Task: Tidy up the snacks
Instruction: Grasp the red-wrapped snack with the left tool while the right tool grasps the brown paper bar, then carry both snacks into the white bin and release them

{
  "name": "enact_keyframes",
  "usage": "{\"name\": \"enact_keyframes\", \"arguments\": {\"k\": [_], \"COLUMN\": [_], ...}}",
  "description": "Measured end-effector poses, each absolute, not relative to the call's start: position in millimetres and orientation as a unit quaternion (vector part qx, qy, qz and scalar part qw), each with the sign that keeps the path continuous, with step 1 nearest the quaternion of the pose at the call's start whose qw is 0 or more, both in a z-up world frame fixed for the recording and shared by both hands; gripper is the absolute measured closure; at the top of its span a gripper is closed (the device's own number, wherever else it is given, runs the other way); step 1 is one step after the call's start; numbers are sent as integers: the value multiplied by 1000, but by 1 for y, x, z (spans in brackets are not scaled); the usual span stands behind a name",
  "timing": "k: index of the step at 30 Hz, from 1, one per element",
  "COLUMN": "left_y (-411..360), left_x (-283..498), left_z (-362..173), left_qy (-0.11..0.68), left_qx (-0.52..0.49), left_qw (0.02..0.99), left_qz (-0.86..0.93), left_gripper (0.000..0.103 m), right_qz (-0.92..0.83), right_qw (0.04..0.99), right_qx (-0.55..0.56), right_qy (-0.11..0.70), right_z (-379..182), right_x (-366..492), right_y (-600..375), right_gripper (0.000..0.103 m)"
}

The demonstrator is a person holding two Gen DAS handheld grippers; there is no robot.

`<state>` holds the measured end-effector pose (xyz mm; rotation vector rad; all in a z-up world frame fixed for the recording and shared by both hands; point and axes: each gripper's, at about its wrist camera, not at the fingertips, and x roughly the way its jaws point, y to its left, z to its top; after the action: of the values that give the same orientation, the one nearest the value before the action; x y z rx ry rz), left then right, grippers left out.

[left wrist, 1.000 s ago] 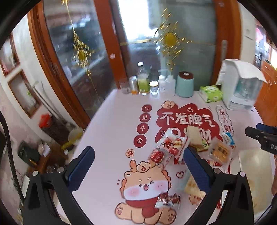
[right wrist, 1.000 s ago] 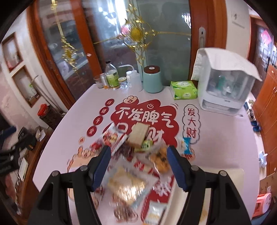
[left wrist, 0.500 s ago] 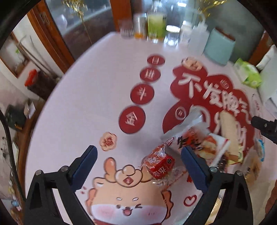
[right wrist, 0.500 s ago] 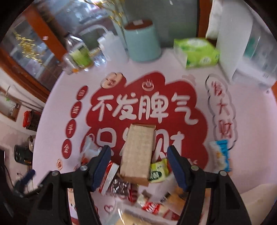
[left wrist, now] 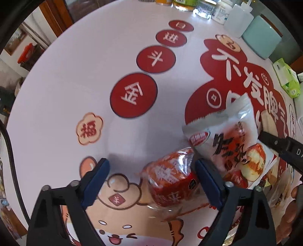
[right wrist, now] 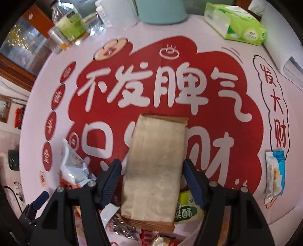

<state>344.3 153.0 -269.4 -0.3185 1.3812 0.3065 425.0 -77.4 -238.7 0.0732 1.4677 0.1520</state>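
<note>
A big table (right wrist: 217,34) with red pictures

Snack bags (right wrist: 155,164) at 6 o'clock; bottles (right wrist: 70,24) at 11; tissue pack (right wrist: 236,24) at 1.

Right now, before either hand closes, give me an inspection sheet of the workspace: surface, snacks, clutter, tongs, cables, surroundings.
Surface: round table with a pink cover printed in red characters and a cartoon animal.
Job's things: red snack pack beside a white snack bag; tan paper packet on top of the snack pile; green snack under it; blue-edged packet lying apart.
Clutter: bottles, mint canister and green tissue pack at the far edge.
Tongs: left tongs closing, red pack between them, pads not yet pressing; right tongs open, straddling the tan packet.
Cables: black cable at the left edge of the left view.
Surroundings: wooden-framed glass doors.
</note>
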Motion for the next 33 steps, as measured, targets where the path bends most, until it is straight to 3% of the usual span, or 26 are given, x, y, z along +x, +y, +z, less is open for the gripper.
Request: {"name": "enact_keyframes", "arguments": {"k": [3, 5, 7, 15, 25, 33], "left_y": [147, 140, 134, 121, 104, 63], "left_x": [343, 341, 340, 321, 264, 184], "left_z": [-268, -264, -262, -239, -133, -67], "left_qy": [632, 628, 628, 607, 524, 473], "left_qx": [-129, -121, -113, -87, -48, -10], "left_qw": [750, 756, 758, 779, 846, 880], "left_qz": [145, 141, 134, 132, 89, 38], "left_gripper": [26, 45, 52, 55, 55, 54], "right_qz": [70, 71, 75, 85, 120, 170], "right_qw": [744, 745, 745, 769, 811, 839], "right_qx": [6, -8, -8, 34, 105, 146], "right_qy": [665, 664, 663, 633, 563, 496], "right_z": [-238, -237, -236, -218, -141, -72], "right_x": [424, 423, 421, 398, 344, 242], "right_y": [-71, -67, -67, -83, -122, -155], "right_gripper": [43, 47, 47, 47, 47, 47]}}
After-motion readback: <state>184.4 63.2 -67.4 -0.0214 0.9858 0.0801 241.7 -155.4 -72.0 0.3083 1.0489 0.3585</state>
